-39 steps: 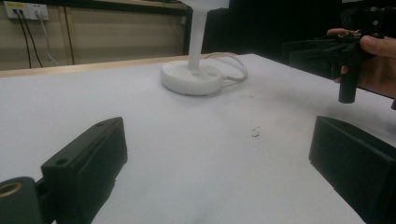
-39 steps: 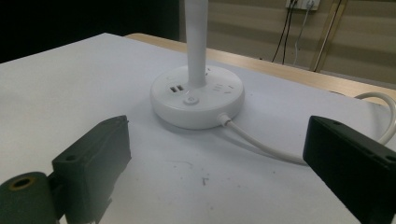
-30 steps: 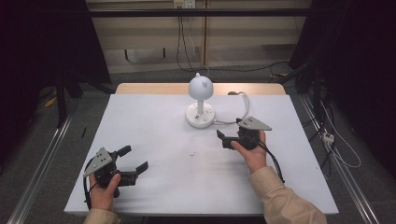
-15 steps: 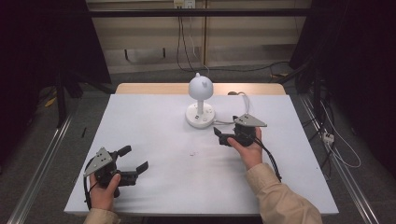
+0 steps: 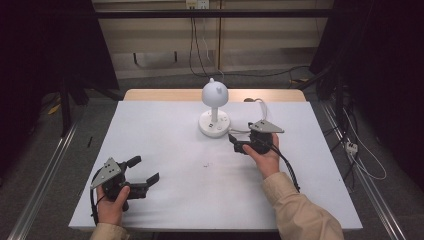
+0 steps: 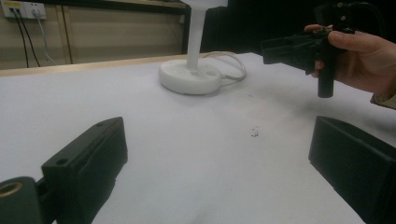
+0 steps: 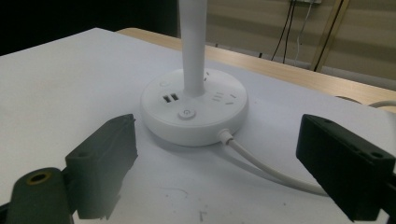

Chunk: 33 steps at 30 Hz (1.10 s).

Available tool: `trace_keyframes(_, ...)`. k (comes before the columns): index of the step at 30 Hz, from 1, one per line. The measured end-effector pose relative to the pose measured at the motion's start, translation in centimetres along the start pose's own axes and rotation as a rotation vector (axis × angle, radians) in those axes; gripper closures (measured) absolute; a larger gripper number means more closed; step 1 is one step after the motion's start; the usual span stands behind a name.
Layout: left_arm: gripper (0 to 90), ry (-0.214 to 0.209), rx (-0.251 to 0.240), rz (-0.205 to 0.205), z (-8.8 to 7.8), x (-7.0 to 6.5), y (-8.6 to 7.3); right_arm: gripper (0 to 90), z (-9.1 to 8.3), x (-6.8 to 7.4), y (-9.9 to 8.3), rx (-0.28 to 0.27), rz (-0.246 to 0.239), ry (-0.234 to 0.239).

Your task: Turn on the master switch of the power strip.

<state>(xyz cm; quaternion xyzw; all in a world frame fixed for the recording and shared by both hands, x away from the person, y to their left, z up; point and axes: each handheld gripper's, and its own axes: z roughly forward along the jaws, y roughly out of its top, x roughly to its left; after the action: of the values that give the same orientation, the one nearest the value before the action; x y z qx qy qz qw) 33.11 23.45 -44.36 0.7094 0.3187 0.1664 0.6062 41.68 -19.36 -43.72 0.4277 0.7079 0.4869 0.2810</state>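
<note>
Surface: white table with a wooden far edge, dark surroundings, cables along the back wall.

Hard to make out: the lamp head is cut off in both gripper views; small dark specks at mid-table cannot be identified.

Right gripper: jaws spread wide and just easing inward, nothing between the pads, touching nothing; aimed at the lamp base, with the lamp's white cord running between the jaws on the table.

Left gripper: jaws released wide, empty, at the near left corner, well apart from the lamp.

Desk lamp: stands at far centre, stem upright, long axis vertical, round head on top; base button and sockets face the right gripper.
</note>
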Motion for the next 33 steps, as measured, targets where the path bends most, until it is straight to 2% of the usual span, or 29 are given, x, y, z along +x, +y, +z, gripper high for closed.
trace_keyframes(15, 4.1, 0.0, -0.003, -0.004, 0.0, 0.0, 0.0, 20.6, 1.0, 0.1, 0.8, 0.006, 0.0, 0.013)
trace_keyframes(21, 4.1, 0.001, -0.006, -0.005, 0.0, 0.1, 0.0, 28.3, 1.4, 0.2, 0.9, 0.015, 0.008, 0.034)
trace_keyframes(28, 4.1, -0.001, -0.004, -0.003, 0.1, 0.1, 0.0, 43.8, 1.7, 0.3, 1.0, 0.021, 0.004, 0.057)
trace_keyframes(33, 4.2, -0.002, -0.003, -0.007, 0.1, 0.0, 0.0, 51.1, 2.0, 0.1, 1.1, 0.029, 0.011, 0.069)
